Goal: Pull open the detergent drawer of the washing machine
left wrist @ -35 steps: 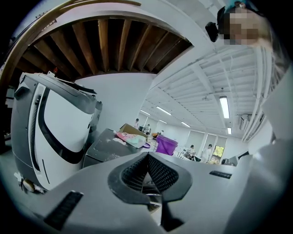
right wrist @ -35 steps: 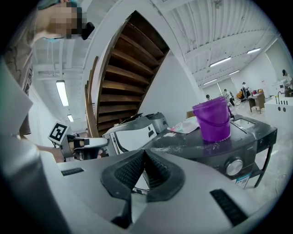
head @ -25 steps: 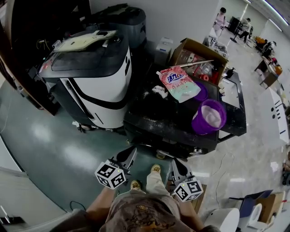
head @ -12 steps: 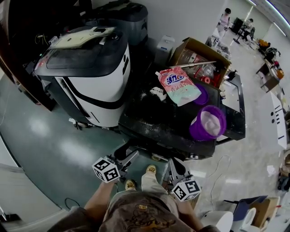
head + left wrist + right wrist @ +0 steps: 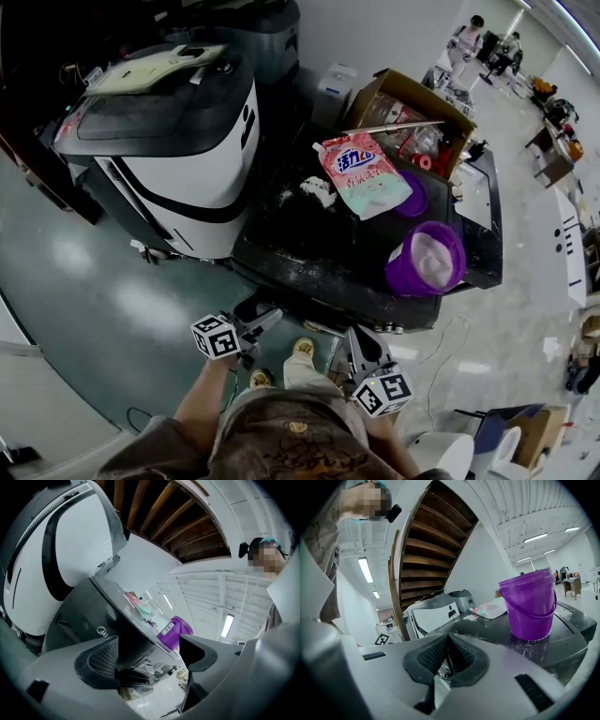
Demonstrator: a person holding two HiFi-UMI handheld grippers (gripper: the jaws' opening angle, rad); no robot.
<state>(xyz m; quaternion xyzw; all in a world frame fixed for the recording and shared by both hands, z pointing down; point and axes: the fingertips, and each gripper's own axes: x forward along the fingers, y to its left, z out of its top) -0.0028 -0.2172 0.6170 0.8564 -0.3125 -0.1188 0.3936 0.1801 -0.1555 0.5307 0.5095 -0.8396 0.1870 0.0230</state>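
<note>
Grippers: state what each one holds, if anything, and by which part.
Neither holds anything. The left gripper has its jaws opening with nothing between them; the right gripper has its jaws shut together, empty.

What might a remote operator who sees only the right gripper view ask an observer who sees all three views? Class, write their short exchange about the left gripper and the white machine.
Operator: Is the left gripper holding anything?
Observer: No. Its jaws are opening, with nothing between them.
Operator: What lies on top of the white machine?
Observer: A pale flat panel lies on its dark lid.
</note>
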